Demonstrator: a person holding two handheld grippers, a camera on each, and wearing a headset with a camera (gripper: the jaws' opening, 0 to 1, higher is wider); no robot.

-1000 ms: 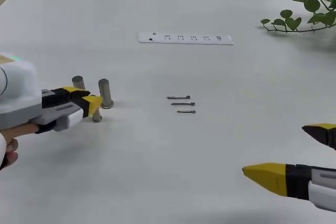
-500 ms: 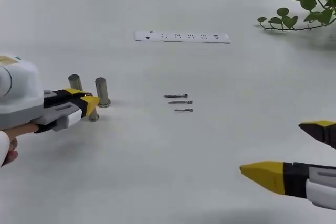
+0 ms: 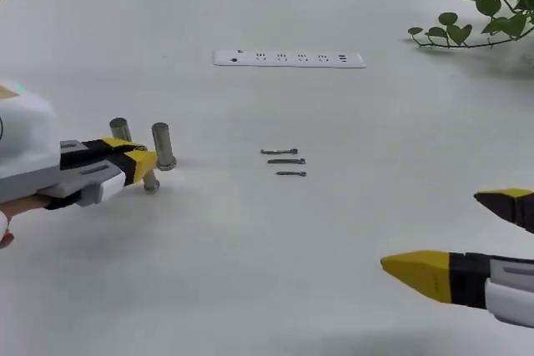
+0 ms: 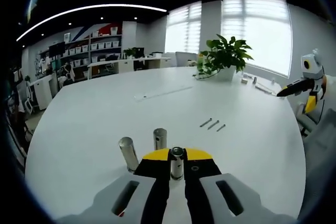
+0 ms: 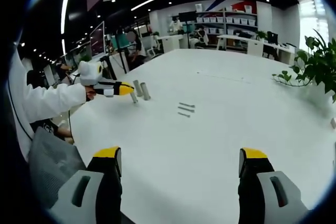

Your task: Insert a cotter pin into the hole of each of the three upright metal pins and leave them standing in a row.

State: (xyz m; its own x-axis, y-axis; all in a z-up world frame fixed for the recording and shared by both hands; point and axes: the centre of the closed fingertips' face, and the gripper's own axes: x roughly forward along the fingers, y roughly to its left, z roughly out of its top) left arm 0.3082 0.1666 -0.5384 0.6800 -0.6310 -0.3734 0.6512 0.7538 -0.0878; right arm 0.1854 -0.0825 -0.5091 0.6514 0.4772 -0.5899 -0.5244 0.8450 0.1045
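Observation:
Three short metal pins stand at the left of the white table [image 3: 250, 256]. My left gripper [image 3: 143, 168] [image 4: 177, 155] is shut on the nearest metal pin [image 4: 177, 163] [image 3: 151, 183], which stays upright. The other two pins [image 4: 127, 152] [image 4: 160, 138] stand just beyond it, free. Three cotter pins [image 3: 285, 162] [image 4: 213, 125] [image 5: 185, 109] lie side by side on the middle of the table. At the lower right my right gripper [image 3: 438, 231] [image 5: 180, 156] is open and empty, well short of the cotter pins.
A white power strip [image 3: 288, 58] lies farther back on the table. A potted plant's trailing leaves [image 3: 467, 27] reach in at the far right. In the right gripper view, a white sleeve [image 5: 50, 103] holds the left gripper [image 5: 113, 88].
The head view has shifted a little. The left gripper stays shut on the near pin, drawn very slightly to the left. The right gripper has barely moved.

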